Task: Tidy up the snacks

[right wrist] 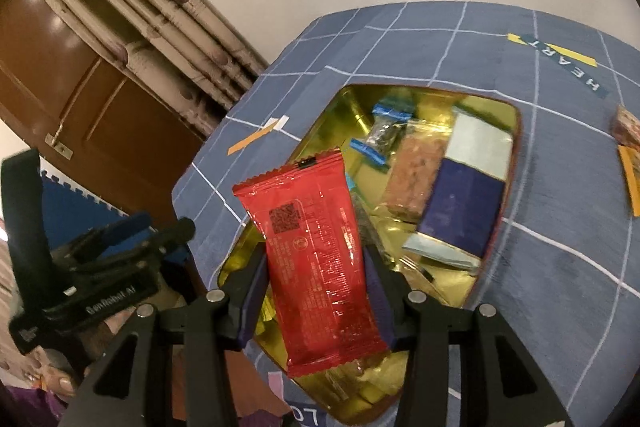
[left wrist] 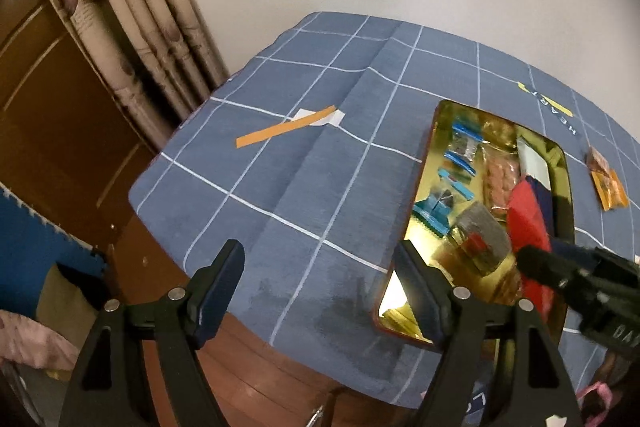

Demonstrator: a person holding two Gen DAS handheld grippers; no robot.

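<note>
While the right gripper (right wrist: 316, 291) is clenched on one red snack packet (right wrist: 316, 259), holding it just above the near end of the gold tin (right wrist: 516, 131), the left gripper (left wrist: 320, 291) hangs released with nothing between its fingers, over the bench (left wrist: 280, 187) just left of the tin's near corner. One tin sits on the blue checked cloth that covers the bench. Inside it, the right wrist view shows one navy and pale-blue packet (right wrist: 464, 211), one clear-wrapped brown bar (right wrist: 416, 179) touching its left side, and small blue-ended candies (right wrist: 384, 135) toward the far left; the left wrist view lets about four of these be counted. One clear packet (left wrist: 480, 243) with a grey and red content lies near the tin's near end. Outside the tin, to its right on the cloth, lie two orange-toned packets (left wrist: 606, 183) touching one another. One orange paper strip (left wrist: 284, 133) lies well apart, to the left.
</note>
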